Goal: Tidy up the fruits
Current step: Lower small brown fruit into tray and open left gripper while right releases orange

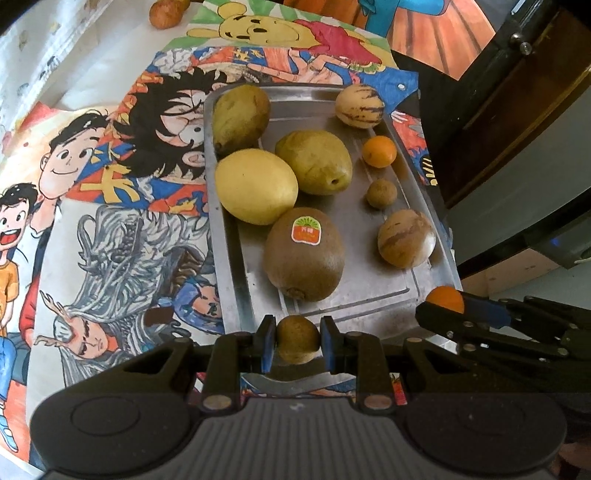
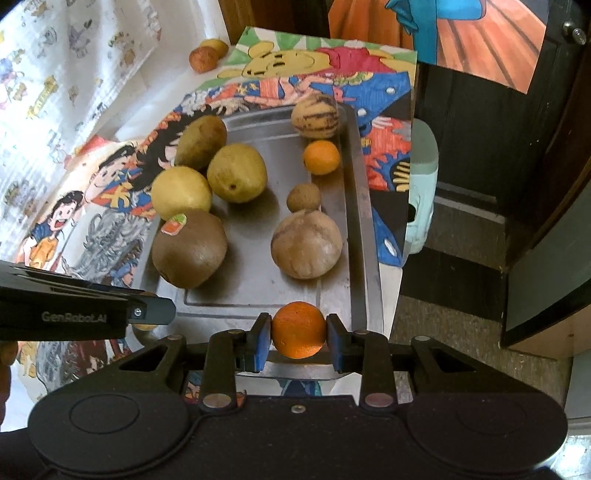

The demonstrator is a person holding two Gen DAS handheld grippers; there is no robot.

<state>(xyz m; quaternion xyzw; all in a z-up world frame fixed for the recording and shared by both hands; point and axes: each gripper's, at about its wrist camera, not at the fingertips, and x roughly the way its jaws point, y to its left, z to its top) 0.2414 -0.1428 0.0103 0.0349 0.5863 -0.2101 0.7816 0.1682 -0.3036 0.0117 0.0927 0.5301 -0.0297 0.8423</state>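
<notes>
A metal tray [image 1: 373, 295] [image 2: 255, 291] lies on cartoon-print paper. On its left side lie two green pears [image 1: 314, 162], a yellow lemon [image 1: 255, 186] and a stickered kiwi [image 1: 303, 254] [image 2: 189, 249]. On its right side lie two striped melons [image 1: 405, 238] [image 2: 306, 244], a small orange [image 1: 379, 151] [image 2: 321, 157] and a small brown fruit [image 1: 381, 193] [image 2: 303, 197]. My left gripper [image 1: 297, 339] is shut on a small brown fruit over the tray's near edge. My right gripper [image 2: 298, 330] is shut on a small orange [image 2: 298, 328] [image 1: 445, 298] at the tray's near right corner.
Two loose fruits [image 2: 207, 55] [image 1: 166, 13] lie on the table beyond the paper at far left. A dark cabinet [image 2: 517, 184] stands right of the table, with a pale green stool [image 2: 423, 192] beside the table edge. A knife blade [image 1: 295, 384] lies under my left gripper.
</notes>
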